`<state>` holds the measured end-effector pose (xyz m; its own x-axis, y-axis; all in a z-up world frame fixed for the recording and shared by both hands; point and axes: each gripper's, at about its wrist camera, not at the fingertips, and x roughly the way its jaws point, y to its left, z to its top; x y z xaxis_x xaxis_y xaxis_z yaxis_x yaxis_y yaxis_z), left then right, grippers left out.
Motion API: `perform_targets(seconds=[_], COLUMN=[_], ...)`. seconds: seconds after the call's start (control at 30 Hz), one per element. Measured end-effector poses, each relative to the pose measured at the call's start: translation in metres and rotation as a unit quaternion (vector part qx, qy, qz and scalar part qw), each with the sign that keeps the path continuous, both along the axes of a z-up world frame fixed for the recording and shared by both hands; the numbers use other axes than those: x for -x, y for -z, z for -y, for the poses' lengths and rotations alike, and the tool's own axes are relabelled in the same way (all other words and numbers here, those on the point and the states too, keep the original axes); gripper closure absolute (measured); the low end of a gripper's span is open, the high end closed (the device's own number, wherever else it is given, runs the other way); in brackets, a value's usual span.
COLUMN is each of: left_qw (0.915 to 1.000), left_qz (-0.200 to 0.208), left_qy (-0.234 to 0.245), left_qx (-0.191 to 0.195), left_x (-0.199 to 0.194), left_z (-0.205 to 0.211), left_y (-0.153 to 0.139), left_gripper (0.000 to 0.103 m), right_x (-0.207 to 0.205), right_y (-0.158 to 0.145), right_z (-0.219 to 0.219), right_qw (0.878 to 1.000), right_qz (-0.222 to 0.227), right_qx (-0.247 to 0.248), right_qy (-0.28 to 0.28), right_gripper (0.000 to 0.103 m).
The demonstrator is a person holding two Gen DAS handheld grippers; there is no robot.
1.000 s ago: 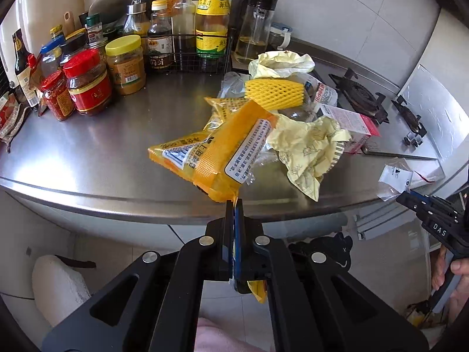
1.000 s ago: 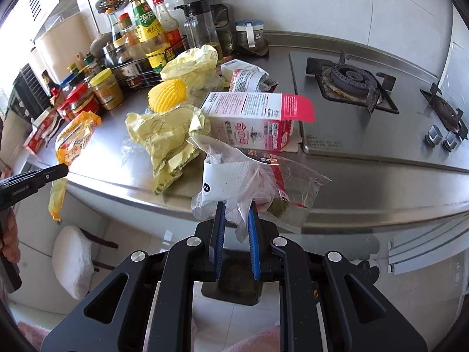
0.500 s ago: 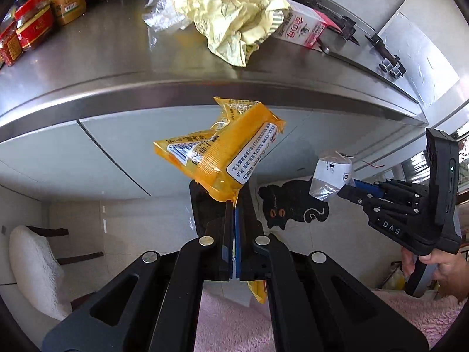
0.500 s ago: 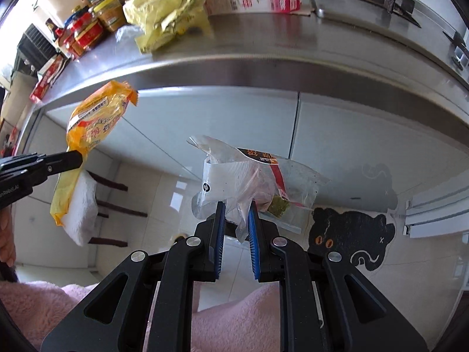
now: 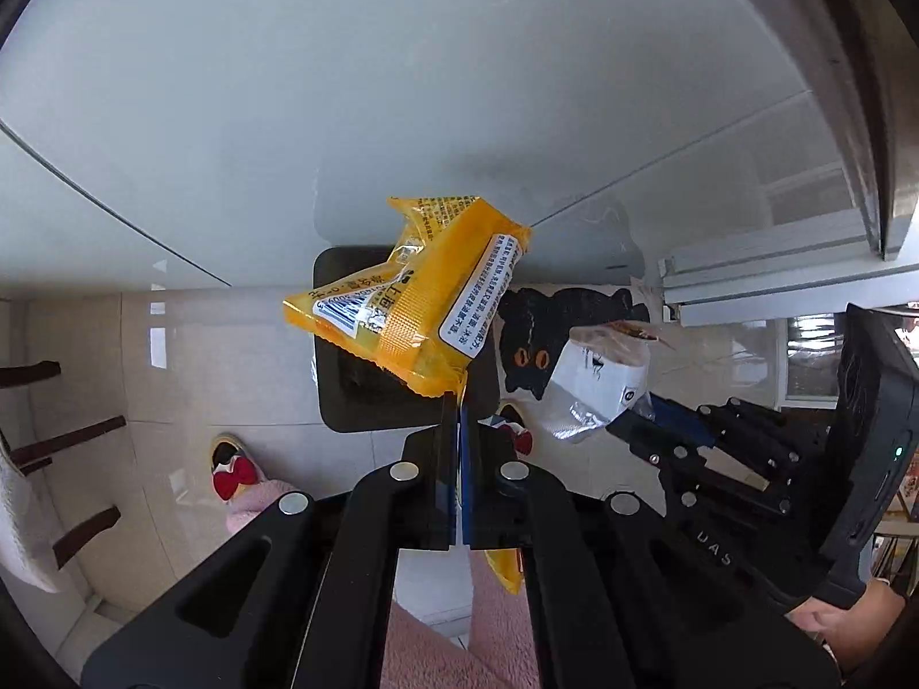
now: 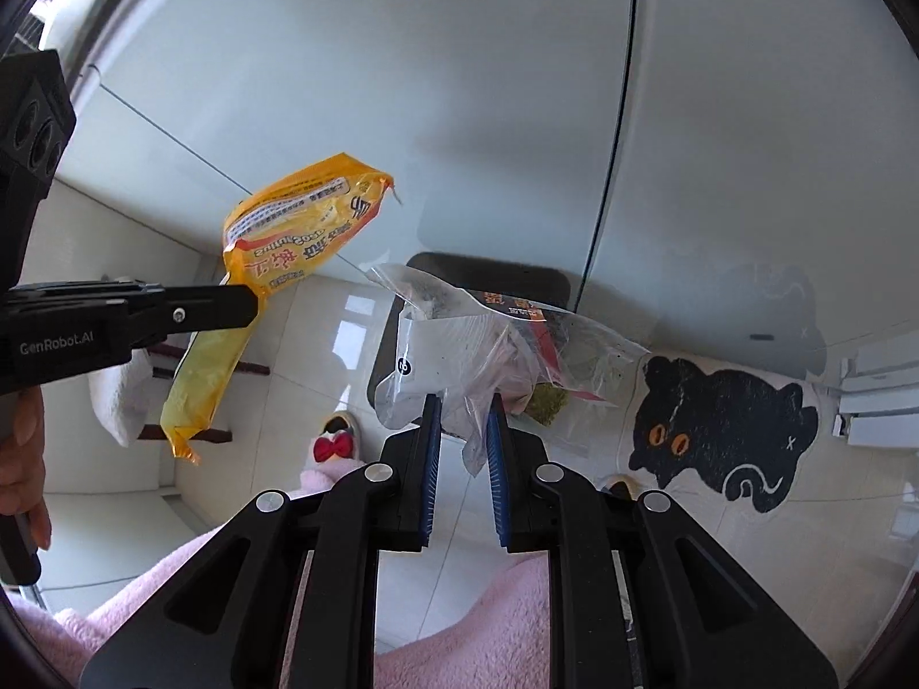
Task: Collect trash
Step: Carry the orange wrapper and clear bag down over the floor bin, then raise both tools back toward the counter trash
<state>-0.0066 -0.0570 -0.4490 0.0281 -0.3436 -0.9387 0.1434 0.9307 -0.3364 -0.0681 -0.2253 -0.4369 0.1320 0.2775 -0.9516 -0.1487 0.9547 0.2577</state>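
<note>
My left gripper (image 5: 459, 402) is shut on a yellow snack wrapper (image 5: 419, 298) and holds it above a dark trash bin (image 5: 344, 413) on the floor. The wrapper also shows in the right wrist view (image 6: 298, 229), hanging from the left gripper (image 6: 250, 301). My right gripper (image 6: 464, 402) is shut on a clear plastic bag (image 6: 459, 344) with a white label and green crumbs, held over the same bin (image 6: 517, 278). The bag also shows in the left wrist view (image 5: 597, 384), to the right of the wrapper.
Pale cabinet doors (image 5: 402, 86) rise behind the bin. A mat with a black cat (image 6: 718, 430) lies on the tiled floor to the right. Slippers with red bows (image 5: 235, 471) and pink-clad legs are below the grippers. A white stool (image 5: 23, 517) stands left.
Both grippers have dropped from counter height to below the counter's edge and tilted down towards the floor. The bin is now under both pieces of trash. Both grips are unchanged.
</note>
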Motion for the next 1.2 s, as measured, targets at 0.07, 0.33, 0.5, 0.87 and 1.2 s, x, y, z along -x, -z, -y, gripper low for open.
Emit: perform_targets(seconds=[0.07,0.33,0.5,0.87,1.2], left_qw=[0.9999,0.9989,0.9984,0.9988,0.9997], left_qz=[-0.014,-0.047,-0.057,-0.044,-0.003], left_qy=[-0.004,0.0,-0.002,-0.019,-0.023], left_qx=[0.003,0.001,0.002,0.001,0.002], left_x=[-0.008,-0.025,-0.036,-0.045,-0.035], left_z=[0.004,0.002,-0.001,-0.009,-0.017], left_y=[0.025,0.092,0.106,0.084,0.016], left_gripper=[0.103,0.103,0.102,0.05,0.011], right_x=[-0.003,-0.022,-0.028,-0.03,-0.03], right_y=[0.024,0.085,0.103,0.091,0.04], right_z=[-0.003,-0.015,-0.022,-0.032,-0.014], right_qw=[1.0,0.999,0.999,0.999,0.999], right_qz=[-0.014,-0.037,-0.046,-0.039,-0.041], right_qx=[-0.006,-0.008,-0.002,0.004,-0.005], right_qy=[0.001,0.005,0.006,-0.019,-0.006], right_gripper=[0.084,0.084,0.081,0.018,0.003])
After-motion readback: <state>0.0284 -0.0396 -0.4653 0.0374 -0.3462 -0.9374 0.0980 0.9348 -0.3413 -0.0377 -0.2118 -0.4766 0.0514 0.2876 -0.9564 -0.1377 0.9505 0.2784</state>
